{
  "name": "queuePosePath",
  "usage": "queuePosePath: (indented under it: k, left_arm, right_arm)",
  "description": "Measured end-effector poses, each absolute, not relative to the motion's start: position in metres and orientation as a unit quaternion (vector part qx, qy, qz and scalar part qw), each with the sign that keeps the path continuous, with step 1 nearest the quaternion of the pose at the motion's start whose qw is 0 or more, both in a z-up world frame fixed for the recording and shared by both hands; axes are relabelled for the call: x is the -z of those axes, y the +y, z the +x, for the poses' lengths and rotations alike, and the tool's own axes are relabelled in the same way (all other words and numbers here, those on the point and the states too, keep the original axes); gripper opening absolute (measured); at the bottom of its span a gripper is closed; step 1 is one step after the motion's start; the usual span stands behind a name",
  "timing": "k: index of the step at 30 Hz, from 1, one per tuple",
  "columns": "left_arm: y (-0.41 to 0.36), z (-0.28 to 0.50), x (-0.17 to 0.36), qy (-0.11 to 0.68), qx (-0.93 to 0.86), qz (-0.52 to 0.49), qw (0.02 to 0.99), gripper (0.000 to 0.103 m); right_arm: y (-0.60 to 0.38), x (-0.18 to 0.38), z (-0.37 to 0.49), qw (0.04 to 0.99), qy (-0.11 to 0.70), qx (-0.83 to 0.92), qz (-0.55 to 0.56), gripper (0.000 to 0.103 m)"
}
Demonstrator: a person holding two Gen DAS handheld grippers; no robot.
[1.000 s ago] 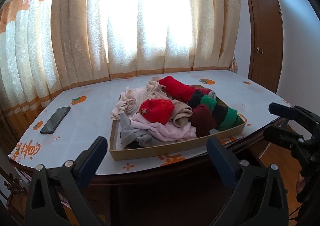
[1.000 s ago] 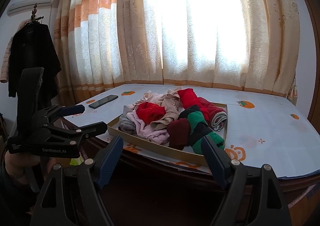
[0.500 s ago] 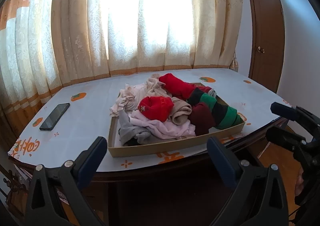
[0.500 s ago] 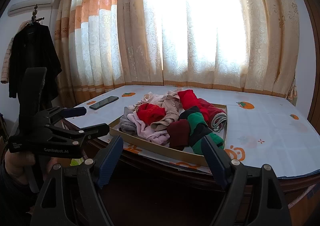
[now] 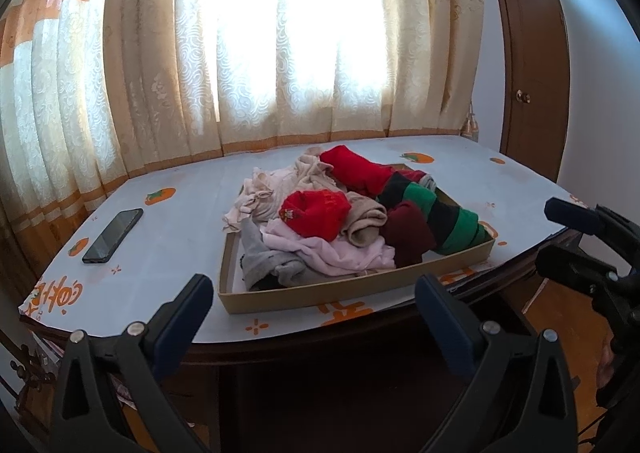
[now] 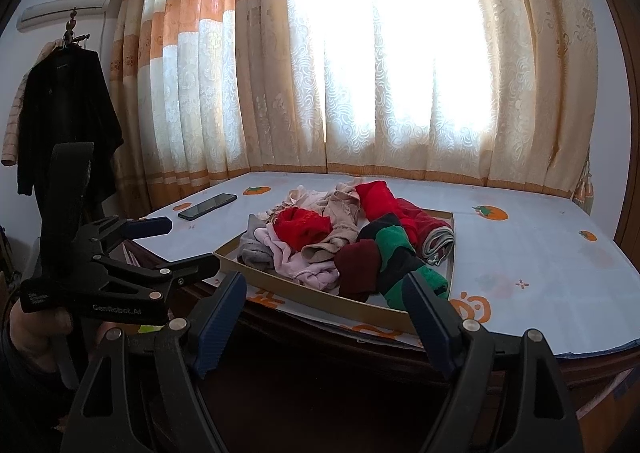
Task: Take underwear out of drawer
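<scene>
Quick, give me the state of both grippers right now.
Left gripper: jaws open, holding nothing, short of the drawer.
Right gripper: jaws open, holding nothing.

Black clamp-style left gripper [image 5: 310, 311], blue-padded fingers [image 5: 182, 311], silver screws, white lettering on its side

The left black two-finger gripper with blue pads [image 5: 314, 307] is held with its 2 fingers spread wide, nothing between them. The same unit appears in the right wrist view [image 6: 182, 247], pointing toward the upper right, gripped from below by the person's left hand [image 6: 38, 337].

The right black two-finger gripper with blue pads [image 6: 324, 311] is likewise spread wide and empty. In the left wrist view it sits at the right edge [image 5: 560, 235], its 2 fingers one above the other.
</scene>
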State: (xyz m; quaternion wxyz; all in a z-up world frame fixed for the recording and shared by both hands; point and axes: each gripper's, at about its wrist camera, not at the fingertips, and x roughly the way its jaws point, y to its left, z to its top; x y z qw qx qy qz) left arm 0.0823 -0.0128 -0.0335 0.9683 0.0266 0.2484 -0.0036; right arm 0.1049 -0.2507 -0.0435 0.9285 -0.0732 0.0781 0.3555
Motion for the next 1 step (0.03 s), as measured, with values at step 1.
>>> queuePosePath:
  k: [1]
  left_arm:
    - [-0.0128,0.0817,0.0330,0.248,0.003,0.026,0.968,0.102]
  right_arm:
    - [-0.2506,0.0438,0.1052,0.928,0.079,-0.356,-0.073,0.082]
